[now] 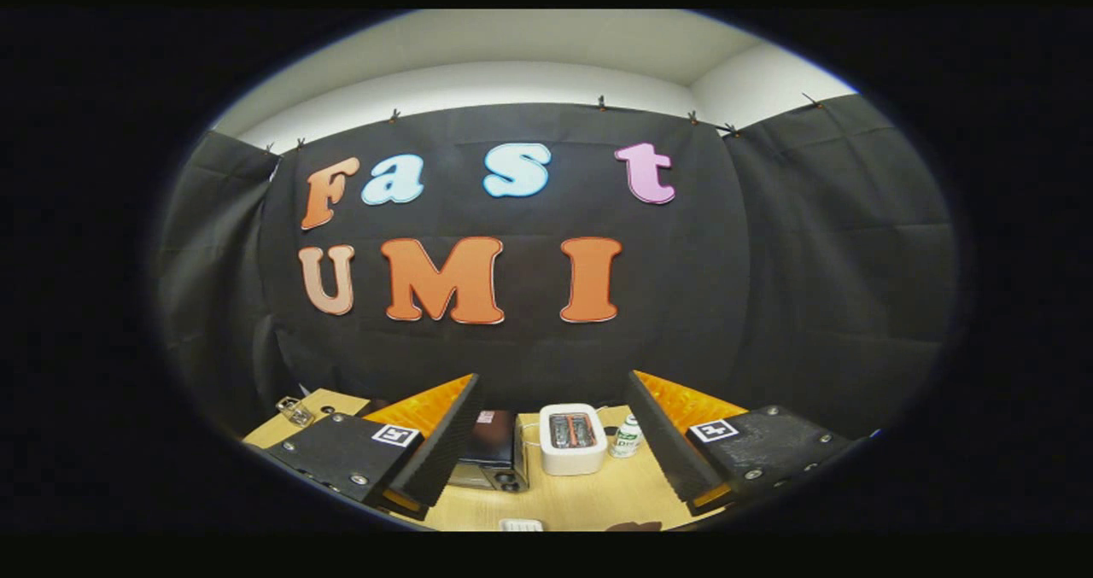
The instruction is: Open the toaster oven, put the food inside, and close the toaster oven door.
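My gripper (pixel 551 441) is held high over a wooden table (pixel 572 501), its two fingers spread wide apart with nothing between them. Beyond and below the fingers, a dark toaster oven (pixel 493 458) stands on the table, partly hidden behind the left finger (pixel 440 446); I cannot tell how its door stands. A brown piece of food (pixel 634 526) shows at the near edge of the table, mostly cut off.
A white two-slot toaster (pixel 572 438) stands to the right of the oven, with a small green-and-white bottle (pixel 628 438) beside it. A small white item (pixel 521 524) lies near the table's front. A clear object (pixel 295 410) sits at the table's left corner.
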`<state>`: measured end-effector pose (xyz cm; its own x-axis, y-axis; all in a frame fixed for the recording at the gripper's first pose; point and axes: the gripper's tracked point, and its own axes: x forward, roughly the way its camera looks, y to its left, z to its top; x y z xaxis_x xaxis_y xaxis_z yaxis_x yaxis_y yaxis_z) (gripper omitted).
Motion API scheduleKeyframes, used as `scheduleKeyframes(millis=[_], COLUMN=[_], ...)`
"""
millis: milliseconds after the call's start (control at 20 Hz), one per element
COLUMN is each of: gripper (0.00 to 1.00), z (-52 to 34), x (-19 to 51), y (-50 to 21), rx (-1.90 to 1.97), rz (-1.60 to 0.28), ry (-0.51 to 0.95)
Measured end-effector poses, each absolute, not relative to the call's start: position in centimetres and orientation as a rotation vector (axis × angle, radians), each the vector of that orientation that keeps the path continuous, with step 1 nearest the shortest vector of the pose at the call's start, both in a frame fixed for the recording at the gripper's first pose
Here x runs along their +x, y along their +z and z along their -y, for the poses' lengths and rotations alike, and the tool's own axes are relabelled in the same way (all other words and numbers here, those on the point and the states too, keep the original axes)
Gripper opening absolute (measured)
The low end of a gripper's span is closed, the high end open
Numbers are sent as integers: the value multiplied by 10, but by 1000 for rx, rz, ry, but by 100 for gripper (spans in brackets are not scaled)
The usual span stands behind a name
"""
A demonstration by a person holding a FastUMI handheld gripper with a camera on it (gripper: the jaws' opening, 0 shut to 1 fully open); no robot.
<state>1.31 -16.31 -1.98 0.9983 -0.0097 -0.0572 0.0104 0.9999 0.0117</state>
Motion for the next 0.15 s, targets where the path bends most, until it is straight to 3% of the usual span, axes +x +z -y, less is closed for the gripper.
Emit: scheduleKeyframes(millis=[150], gripper=[99], z=[173], x=[8], y=[-21], rx=[12], rz=[-53], ry=[-24])
